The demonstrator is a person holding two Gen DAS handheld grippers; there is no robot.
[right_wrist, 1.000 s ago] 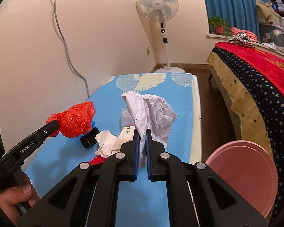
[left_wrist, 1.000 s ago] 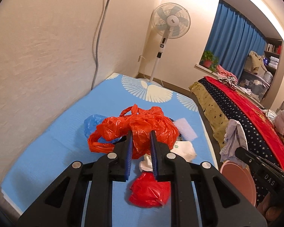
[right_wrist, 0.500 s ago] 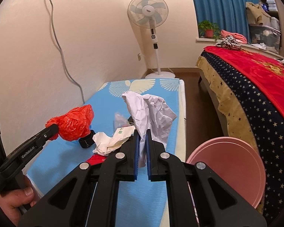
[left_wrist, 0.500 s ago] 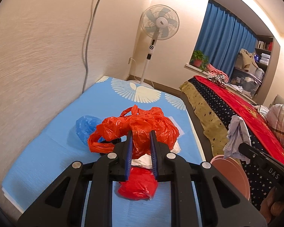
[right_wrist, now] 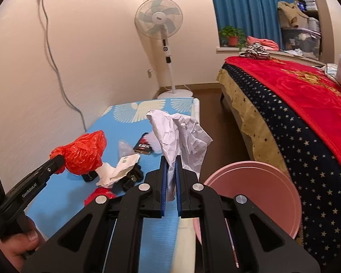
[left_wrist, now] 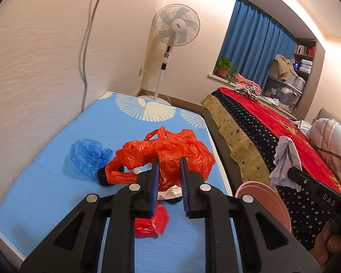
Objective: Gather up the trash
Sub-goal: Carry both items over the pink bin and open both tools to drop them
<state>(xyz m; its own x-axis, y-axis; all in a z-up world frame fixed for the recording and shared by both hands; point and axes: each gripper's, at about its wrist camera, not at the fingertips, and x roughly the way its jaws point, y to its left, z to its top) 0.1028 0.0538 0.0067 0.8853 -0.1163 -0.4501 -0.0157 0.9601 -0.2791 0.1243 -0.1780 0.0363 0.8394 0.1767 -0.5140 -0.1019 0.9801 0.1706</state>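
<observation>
My left gripper (left_wrist: 169, 166) is shut on an orange plastic bag (left_wrist: 170, 150) and holds it above the blue mat (left_wrist: 45, 191); the bag also shows in the right wrist view (right_wrist: 85, 152). My right gripper (right_wrist: 170, 166) is shut on crumpled white paper (right_wrist: 181, 134), held over the mat's right side. A pink bin (right_wrist: 257, 195) stands on the floor just right of the mat, and shows in the left wrist view (left_wrist: 261, 195). On the mat lie a blue plastic bag (left_wrist: 88, 154), a red bag (left_wrist: 151, 223), white wrappers (right_wrist: 118, 170) and a dark packet (right_wrist: 144, 146).
A wall runs along the mat's left side with a hanging cable (right_wrist: 54, 68). A standing fan (right_wrist: 161, 27) is beyond the mat's far end. A bed with a red and starred cover (right_wrist: 295, 104) stands to the right across a narrow strip of floor.
Both grippers have risen and pulled back with their loads still held. The view of the mat has widened, and the pink bin now sits closer under the right gripper.
</observation>
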